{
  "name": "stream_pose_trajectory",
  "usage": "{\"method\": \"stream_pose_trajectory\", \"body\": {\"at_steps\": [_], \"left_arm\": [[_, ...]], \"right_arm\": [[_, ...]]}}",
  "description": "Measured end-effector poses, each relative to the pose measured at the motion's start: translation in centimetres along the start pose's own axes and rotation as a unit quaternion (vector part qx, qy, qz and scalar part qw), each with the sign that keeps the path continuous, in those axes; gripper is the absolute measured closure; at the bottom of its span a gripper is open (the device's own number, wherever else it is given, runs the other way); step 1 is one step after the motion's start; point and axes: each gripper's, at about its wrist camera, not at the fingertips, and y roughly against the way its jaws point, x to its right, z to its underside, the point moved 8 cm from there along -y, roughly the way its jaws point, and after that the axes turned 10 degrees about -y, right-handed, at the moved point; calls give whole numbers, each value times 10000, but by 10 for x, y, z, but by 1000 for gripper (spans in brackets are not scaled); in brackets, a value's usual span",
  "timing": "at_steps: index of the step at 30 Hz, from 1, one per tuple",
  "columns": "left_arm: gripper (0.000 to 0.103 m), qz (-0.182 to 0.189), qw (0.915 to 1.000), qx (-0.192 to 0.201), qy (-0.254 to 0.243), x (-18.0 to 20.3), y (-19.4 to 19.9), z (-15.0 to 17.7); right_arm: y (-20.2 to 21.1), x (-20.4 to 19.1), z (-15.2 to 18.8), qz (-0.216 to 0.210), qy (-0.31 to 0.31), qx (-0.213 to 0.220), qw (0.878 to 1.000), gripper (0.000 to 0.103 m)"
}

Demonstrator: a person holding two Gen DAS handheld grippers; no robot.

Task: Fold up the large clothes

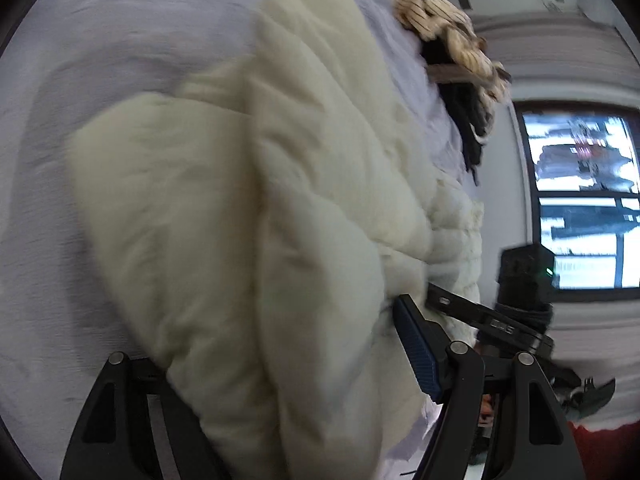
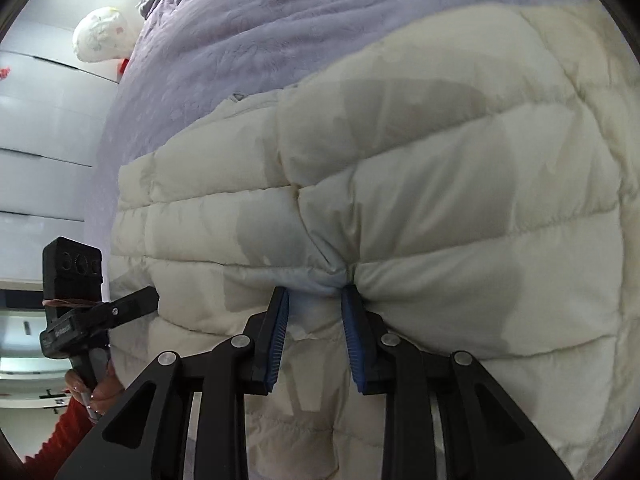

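Right gripper [image 2: 314, 300] pinching jacket [image 2: 440, 200], window [image 1: 580, 200] left-view only

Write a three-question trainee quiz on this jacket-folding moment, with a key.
1. True or false: the cream puffer jacket lies on a lilac bedspread.
2. What sits between the right gripper pads? A) a bunched fold of the jacket B) a striped garment C) nothing
3. In the left wrist view, what lies on the bed beyond the jacket, toward the window?

Key:
1. True.
2. A. The blue pads pinch a gathered fold.
3. A pile of other clothes, a cream striped piece on top of dark ones. The left gripper straddles the jacket's bulk there.
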Motion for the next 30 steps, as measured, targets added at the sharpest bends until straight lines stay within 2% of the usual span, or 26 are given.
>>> {"method": "stream_pose_trajectory", "body": {"at_steps": [2, 3, 6, 8, 10, 14, 16, 17, 22, 24, 30], "left_arm": [[60, 6, 9997, -55, -257, 19, -1, 1], [65, 66, 9992, -60, -390, 34, 2, 1], [66, 258, 9970, 78, -729, 77, 14, 0], [66, -11, 9944, 97, -1049, 98, 17, 0], [66, -77, 9934, 132, -1133, 110, 19, 0], [66, -316, 9923, 152, -1185, 116, 22, -4], [66, -387, 9921, 119, -1188, 121, 20, -6], [66, -415, 9919, 116, -1193, 124, 20, -6], [66, -505, 9913, 92, -1215, 146, 15, -4], [66, -572, 9899, 16, -1296, 157, 5, -3], [66, -964, 9820, -160, -1617, 188, -28, -9]], "right_arm": [[-4, 3, 1, -31, 10, -10, 10000, 74], [-6, 5, 1, -40, 2, -15, 10000, 74], [-7, 6, 1, -177, -96, -47, 9998, 74], [-4, 7, -1, -340, -246, -142, 9990, 74], [7, 7, -5, -463, -360, -239, 9980, 74], [51, 5, -33, -647, -230, 232, 9974, 74], [57, 4, -47, -671, -98, 278, 9973, 83], [54, 4, -53, -672, -87, 241, 9974, 90], [-2, 7, -82, -959, -344, -380, 9941, 95], [-25, 4, -84, -1073, -391, -657, 9913, 100], [-46, 3, -89, -1176, -361, -1030, 9870, 102]]}}
